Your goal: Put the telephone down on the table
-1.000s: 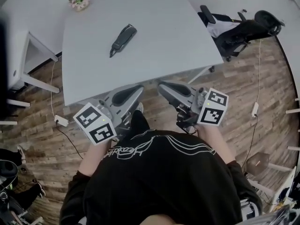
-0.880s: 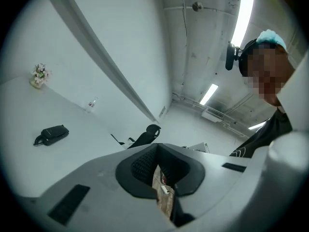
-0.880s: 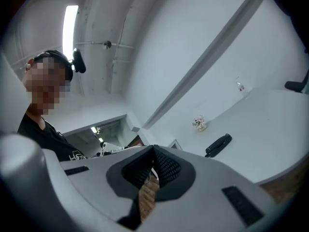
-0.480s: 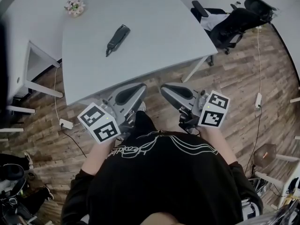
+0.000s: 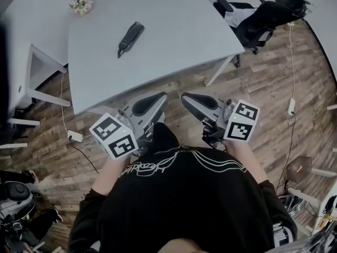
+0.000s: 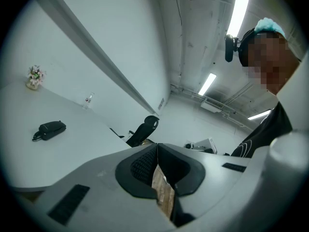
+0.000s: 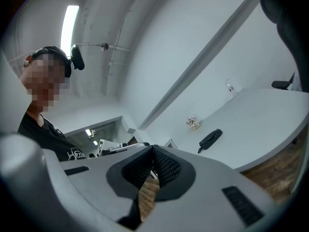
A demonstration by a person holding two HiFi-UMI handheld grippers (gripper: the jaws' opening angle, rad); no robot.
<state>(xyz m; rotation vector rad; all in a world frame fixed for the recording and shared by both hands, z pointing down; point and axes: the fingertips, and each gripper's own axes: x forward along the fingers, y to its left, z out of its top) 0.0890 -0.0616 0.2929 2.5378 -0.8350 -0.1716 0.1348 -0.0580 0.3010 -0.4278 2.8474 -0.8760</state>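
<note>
The black telephone handset (image 5: 129, 36) lies flat on the white table (image 5: 174, 41), towards its far left. It also shows small in the left gripper view as the handset (image 6: 47, 129) and in the right gripper view as the handset (image 7: 210, 139). My left gripper (image 5: 149, 105) and right gripper (image 5: 192, 100) are held close to my body, short of the table's near edge, both tilted upward. Each is shut with its jaws meeting and nothing between them, as seen at the left gripper (image 6: 157, 151) and the right gripper (image 7: 152, 153).
A small pot of flowers (image 5: 80, 2) stands at the table's far left corner. A black office chair (image 5: 263, 20) sits to the right of the table. Wooden floor (image 5: 274, 99) lies below, with a cable and plug (image 5: 73, 137) at the left. Another white desk (image 5: 23, 88) adjoins on the left.
The head view has drifted back a little, so the table and handset appear slightly farther up the frame. Both grippers stay shut and near my body.
</note>
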